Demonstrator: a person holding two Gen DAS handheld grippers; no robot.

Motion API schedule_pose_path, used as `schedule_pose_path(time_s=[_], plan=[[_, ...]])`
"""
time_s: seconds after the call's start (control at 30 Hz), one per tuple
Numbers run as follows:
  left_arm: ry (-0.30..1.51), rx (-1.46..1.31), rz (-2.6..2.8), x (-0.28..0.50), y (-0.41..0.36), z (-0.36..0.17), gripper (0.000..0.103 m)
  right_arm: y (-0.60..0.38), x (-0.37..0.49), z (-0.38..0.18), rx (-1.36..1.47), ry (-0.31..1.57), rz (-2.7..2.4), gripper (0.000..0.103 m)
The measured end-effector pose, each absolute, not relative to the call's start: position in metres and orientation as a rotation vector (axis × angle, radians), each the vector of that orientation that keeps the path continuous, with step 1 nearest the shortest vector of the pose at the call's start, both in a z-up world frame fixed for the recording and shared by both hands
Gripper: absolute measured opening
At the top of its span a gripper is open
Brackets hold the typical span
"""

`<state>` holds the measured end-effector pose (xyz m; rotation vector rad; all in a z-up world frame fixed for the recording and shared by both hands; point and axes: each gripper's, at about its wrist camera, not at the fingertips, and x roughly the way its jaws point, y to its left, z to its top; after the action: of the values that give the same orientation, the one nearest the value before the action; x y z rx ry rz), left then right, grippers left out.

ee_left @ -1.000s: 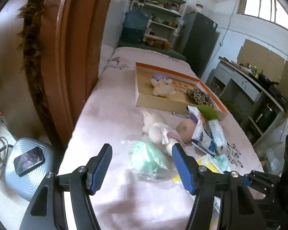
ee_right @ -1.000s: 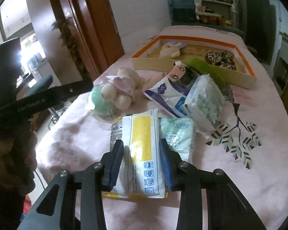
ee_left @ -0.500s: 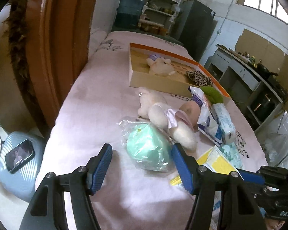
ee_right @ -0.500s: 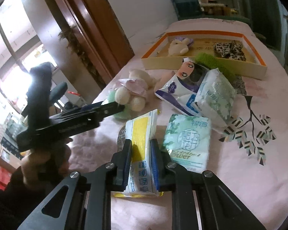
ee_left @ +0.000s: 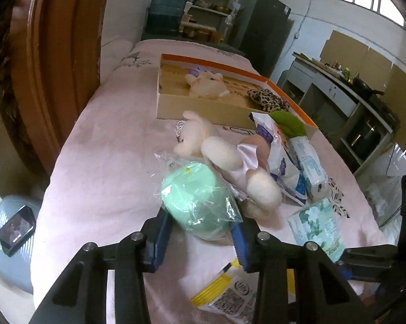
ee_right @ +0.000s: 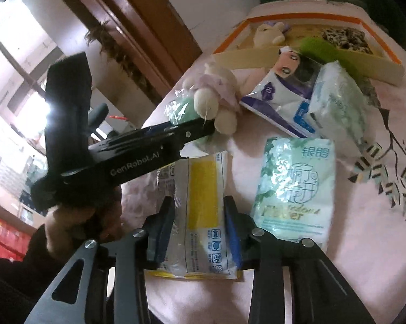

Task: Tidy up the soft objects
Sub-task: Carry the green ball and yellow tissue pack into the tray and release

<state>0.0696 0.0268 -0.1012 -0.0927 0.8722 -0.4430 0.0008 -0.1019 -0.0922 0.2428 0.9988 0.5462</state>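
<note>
My left gripper [ee_left: 200,236] is shut on a mint-green soft ball in a clear plastic bag [ee_left: 200,202] on the pink cloth. A cream plush rabbit [ee_left: 227,159] lies just beyond it. My right gripper [ee_right: 200,225] is shut on a yellow-and-white tissue pack [ee_right: 203,202], which also shows in the left wrist view [ee_left: 227,294]. A green tissue pack [ee_right: 294,189] lies right of it. The orange-rimmed box [ee_left: 211,108] at the back holds a small plush [ee_left: 205,85] and a leopard-print cloth [ee_left: 267,100].
A blue-and-white pack [ee_right: 281,100], a pale green pack [ee_right: 338,105] and a green fuzzy item [ee_right: 319,48] lie before the box. A wooden door frame [ee_left: 57,62] stands left. A phone on a blue stool [ee_left: 15,229] sits below the table's left edge.
My left gripper has moved forward and closed on the bagged green ball. My right gripper has closed on the yellow tissue pack and tilted; the left gripper now crosses its view.
</note>
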Motion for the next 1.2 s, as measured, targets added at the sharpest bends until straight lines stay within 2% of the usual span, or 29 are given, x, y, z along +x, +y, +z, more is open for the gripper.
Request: schedule_pose_path(time_s=[0.1, 0.2, 0.33, 0.5, 1.2], plan=[[0.867, -0.104, -0.448, 0.069, 0.028, -0.101, 0.04, -0.091, 0.001, -0.092, 0.191, 1.003, 0.558, 0.051], [0.854, -0.099, -0.449, 0.067, 0.028, -0.1, 0.04, -0.078, -0.002, -0.092, 0.097, 0.999, 0.544, 0.052], [0.845, -0.1, -0.447, 0.065, 0.029, -0.099, 0.04, -0.067, -0.008, -0.091, 0.022, 0.991, 0.525, 0.048], [0.824, -0.101, -0.433, 0.06, 0.032, -0.092, 0.04, -0.071, -0.011, -0.086, 0.033, 0.978, 0.522, 0.035], [0.644, -0.038, -0.471, 0.044, 0.02, -0.015, 0.04, -0.126, -0.015, -0.014, 0.046, 0.781, 0.431, 0.032]])
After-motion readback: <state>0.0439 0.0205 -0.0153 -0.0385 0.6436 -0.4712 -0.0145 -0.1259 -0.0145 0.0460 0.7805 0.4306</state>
